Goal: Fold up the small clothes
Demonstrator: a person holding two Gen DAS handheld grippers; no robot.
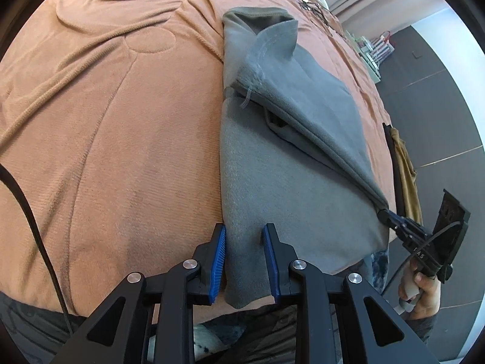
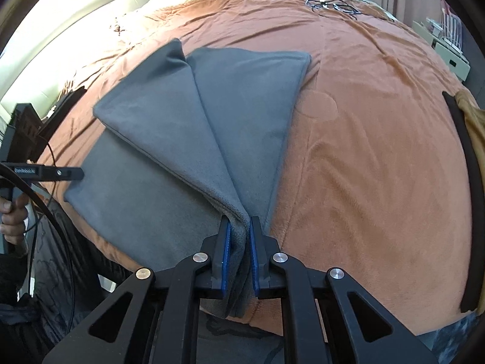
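Observation:
A grey fleece garment (image 1: 288, 182) (image 2: 145, 188) lies on the orange blanket (image 1: 106, 151), partly folded over itself. My left gripper (image 1: 244, 242) is shut on its near left corner, which fills the gap between the blue pads (image 1: 219, 254) and hangs down past them. In the right wrist view the left gripper (image 2: 79, 174) sits at the garment's left edge. My right gripper (image 2: 241, 242) is shut on the bunched near right corner, and taut folds fan away from it. The left wrist view shows the right gripper (image 1: 386, 214) lifting that corner into a ridge.
A mustard and black garment (image 1: 406, 166) (image 2: 473, 115) hangs off the blanket's right edge. Thin dark wires or glasses (image 2: 330, 4) lie far back. A black cable (image 1: 30, 212) trails at left. A person's hands (image 1: 424, 291) (image 2: 12, 215) hold the handles. White shelves (image 2: 448, 57) stand beyond the bed.

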